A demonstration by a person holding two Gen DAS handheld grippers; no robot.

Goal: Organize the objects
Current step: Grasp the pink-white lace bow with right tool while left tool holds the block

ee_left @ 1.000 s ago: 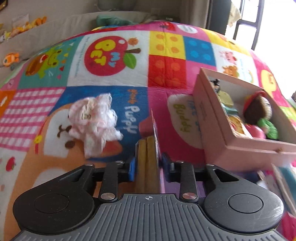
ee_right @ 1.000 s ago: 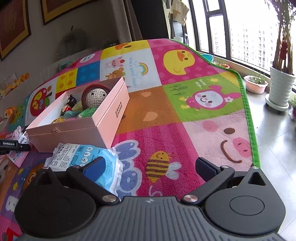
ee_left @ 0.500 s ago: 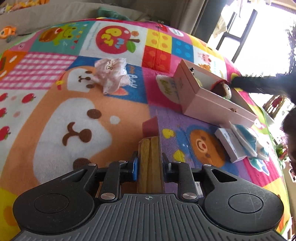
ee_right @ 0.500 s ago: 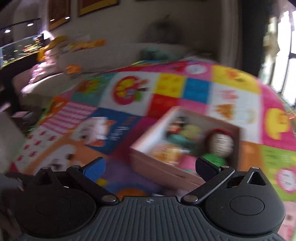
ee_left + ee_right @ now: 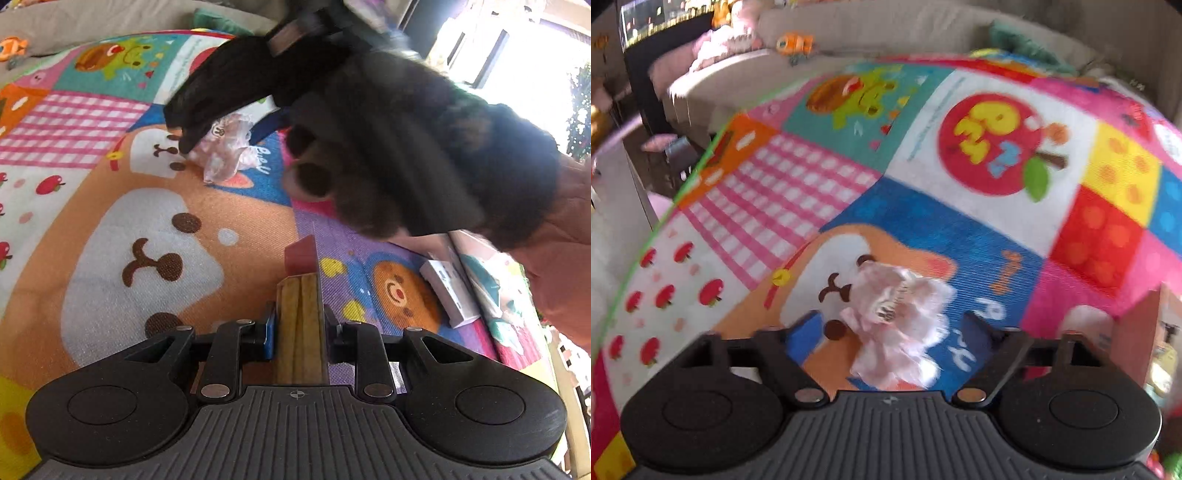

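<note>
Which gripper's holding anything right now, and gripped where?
Left gripper clamps the wooden block pack by its near end. Right gripper holds nothing, open around the pink crumpled cloth.

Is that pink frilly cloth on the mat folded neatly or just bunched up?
Bunched up. The pink cloth lies in a crumpled heap on the mat, ruffles sticking out unevenly, with no flat folded edges.

We count one play mat, one crumpled pink-and-white lace item lying on it, and one flat clear pack containing two yellow wooden sticks and one red card. We count one white box and one blue-and-white packet on the mat. We count one pink box and two grippers: left, right.
</note>
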